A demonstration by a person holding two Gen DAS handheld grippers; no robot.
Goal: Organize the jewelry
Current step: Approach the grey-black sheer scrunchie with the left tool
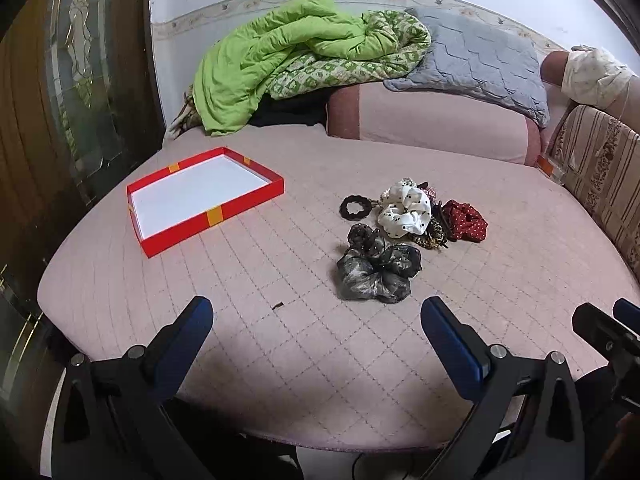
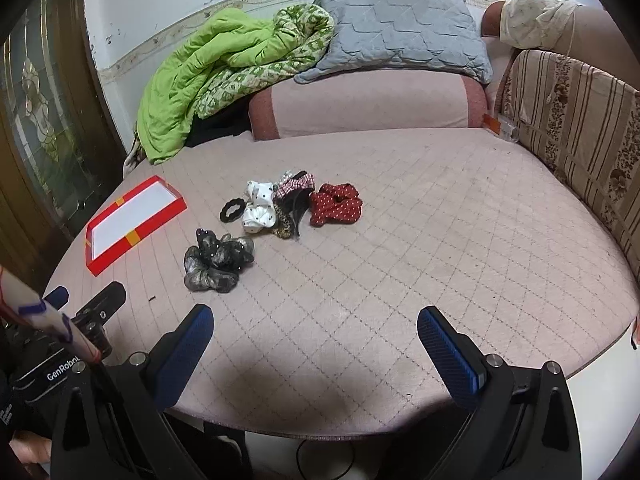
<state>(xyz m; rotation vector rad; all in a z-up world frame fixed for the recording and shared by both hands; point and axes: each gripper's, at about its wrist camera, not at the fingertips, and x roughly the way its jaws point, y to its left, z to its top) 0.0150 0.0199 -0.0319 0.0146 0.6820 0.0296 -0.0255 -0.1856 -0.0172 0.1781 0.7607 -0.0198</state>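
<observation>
While both claws hang spread wide and holding nothing over the near edge of the pink quilted bed [image 1: 280,340], the left gripper [image 1: 316,320] faces the red box [image 1: 208,216], whose white inside holds nothing. Well to the right of that box lie the hair ties in a loose heap: a black-grey scrunchie [image 1: 376,272] nearest, a white dotted scrunchie [image 1: 406,210], a thin black ring tie [image 1: 354,208] and a red dotted scrunchie [image 2: 336,204]. From the right gripper [image 2: 314,322], the heap sits ahead and left.
</observation>
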